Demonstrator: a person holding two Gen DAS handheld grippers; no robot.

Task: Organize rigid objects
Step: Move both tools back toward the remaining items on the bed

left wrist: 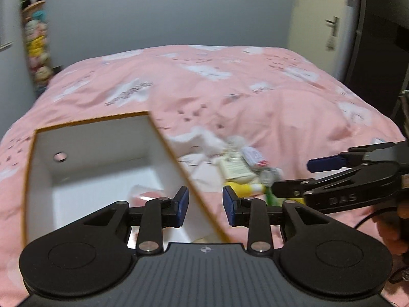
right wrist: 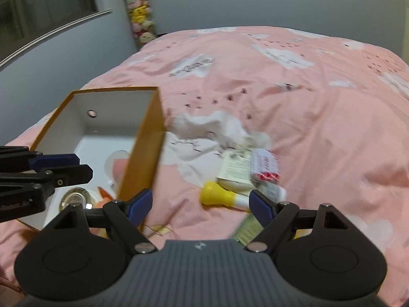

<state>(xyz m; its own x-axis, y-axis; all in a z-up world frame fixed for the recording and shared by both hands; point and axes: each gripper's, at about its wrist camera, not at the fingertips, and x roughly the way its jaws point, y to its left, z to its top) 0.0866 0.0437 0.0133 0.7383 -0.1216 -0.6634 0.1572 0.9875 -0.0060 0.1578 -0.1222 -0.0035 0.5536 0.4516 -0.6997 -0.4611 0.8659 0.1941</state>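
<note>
An open orange cardboard box [right wrist: 143, 153] with a white inside [left wrist: 84, 158] lies on the pink bed. It holds a metal lid [right wrist: 74, 199] and some pinkish and orange items. My left gripper [left wrist: 205, 206] is open, its fingers astride the box's right wall. My right gripper [right wrist: 200, 203] is open and empty, low over the bed beside the box. Just ahead of it lie a yellow-capped bottle [right wrist: 219, 195], a flat cream packet [right wrist: 234, 170] and a red-and-white packet [right wrist: 264, 167]; the pile also shows in the left wrist view [left wrist: 242, 168].
A crumpled white cloth [right wrist: 212, 128] lies behind the pile. A green packet [right wrist: 246, 229] lies under my right gripper. A shelf of plush toys [right wrist: 139, 12] stands against the far wall. A door [left wrist: 324, 18] is at the far right.
</note>
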